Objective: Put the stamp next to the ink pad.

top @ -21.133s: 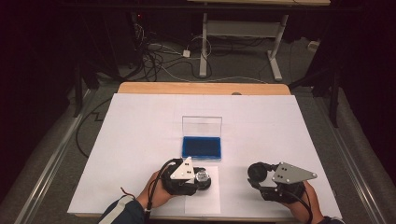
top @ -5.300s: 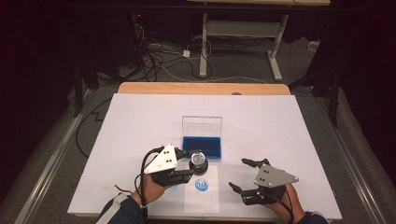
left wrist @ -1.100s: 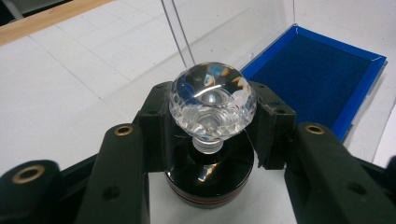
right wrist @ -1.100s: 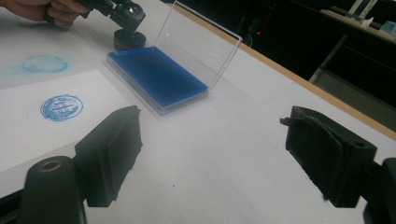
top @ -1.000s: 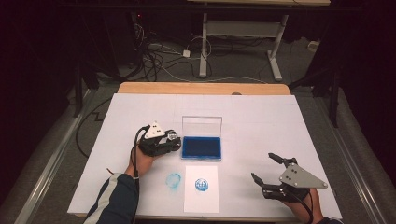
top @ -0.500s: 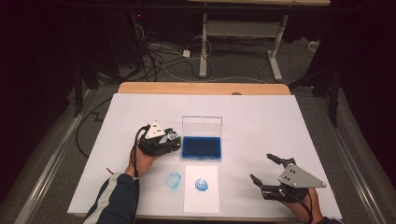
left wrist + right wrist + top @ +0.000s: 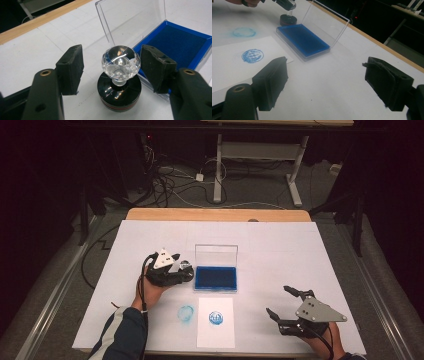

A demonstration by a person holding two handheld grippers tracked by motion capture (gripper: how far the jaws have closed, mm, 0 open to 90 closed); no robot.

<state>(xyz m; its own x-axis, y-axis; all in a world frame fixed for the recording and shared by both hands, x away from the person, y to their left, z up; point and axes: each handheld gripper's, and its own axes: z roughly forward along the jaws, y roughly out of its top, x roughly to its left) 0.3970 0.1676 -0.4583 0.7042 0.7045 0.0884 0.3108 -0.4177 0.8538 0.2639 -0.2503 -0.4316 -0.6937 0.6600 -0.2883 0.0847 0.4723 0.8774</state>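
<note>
The stamp (image 7: 119, 75) stands upright on the white counter (image 7: 310, 255), just beside the left edge of the open blue ink pad (image 7: 216, 277), its clear faceted knob between the jaws of the left tool (image 7: 113, 68), and those jaws have just been opening: there's daylight on both sides of the knob, the pads no longer pressing it, so this reads as a release and the stamp is parked by its pad. Over on the sheet of paper (image 7: 216, 320) in front of the pad there's a crisp round blue print (image 7: 216, 318), and to its left a fainter, smeared blue ring (image 7: 186, 313) straight on the counter covering. So the stamping itself looks done, and the put-down too. What's left, by my reading: draw the left tool back clear of the knob without knocking it, and perhaps fold the pad's clear lid (image 7: 216, 255), which stands raised behind the blue tray, down again. The right tool (image 7: 286, 305) hangs wide and empty at the near right of the counter, well apart from everything
</note>
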